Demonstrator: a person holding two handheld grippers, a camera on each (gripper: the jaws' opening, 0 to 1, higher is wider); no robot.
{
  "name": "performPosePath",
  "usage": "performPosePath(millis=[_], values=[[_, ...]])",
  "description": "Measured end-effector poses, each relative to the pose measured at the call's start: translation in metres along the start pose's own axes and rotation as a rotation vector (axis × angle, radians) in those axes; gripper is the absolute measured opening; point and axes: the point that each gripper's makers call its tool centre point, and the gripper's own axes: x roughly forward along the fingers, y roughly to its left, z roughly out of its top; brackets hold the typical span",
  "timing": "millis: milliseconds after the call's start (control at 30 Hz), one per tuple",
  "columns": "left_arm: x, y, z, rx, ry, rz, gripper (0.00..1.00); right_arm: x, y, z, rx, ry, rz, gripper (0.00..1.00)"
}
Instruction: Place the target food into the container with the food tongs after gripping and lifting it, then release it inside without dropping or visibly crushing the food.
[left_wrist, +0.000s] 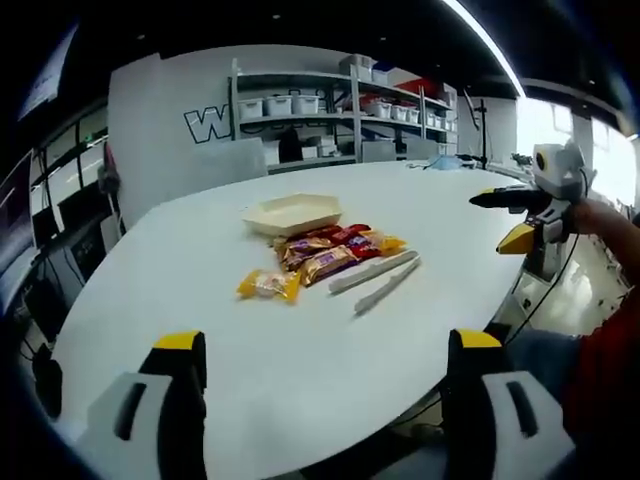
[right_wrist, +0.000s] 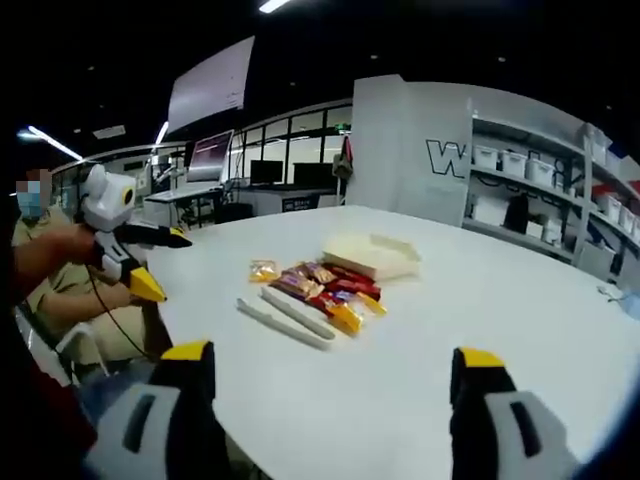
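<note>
Both claws (left_wrist: 325, 365) (right_wrist: 330, 372) spread, off table (left_wrist: 300, 400) edge; tongs (left_wrist: 375, 278) untouched.

Glossy wrapped snacks (left_wrist: 325, 255), matt white tongs (left_wrist: 375, 278), smooth table (left_wrist: 200, 250).

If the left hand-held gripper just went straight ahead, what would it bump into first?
Probably the yellow snack packet, the nearest thing ahead of the open left hand-held gripper on the white table. The other wrapped snacks and the tongs lie further on. Depth is hard to judge, so it might pass just beside it.
</note>
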Motion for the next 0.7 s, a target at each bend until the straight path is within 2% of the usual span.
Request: performPosePath(millis=[700], values=[[-0.001, -0.0003, 0.0, 0.01, 0.001, 0.004, 0.99, -0.0012, 0.002, 0.0, -0.01, 0.004, 0.004, 0.98]])
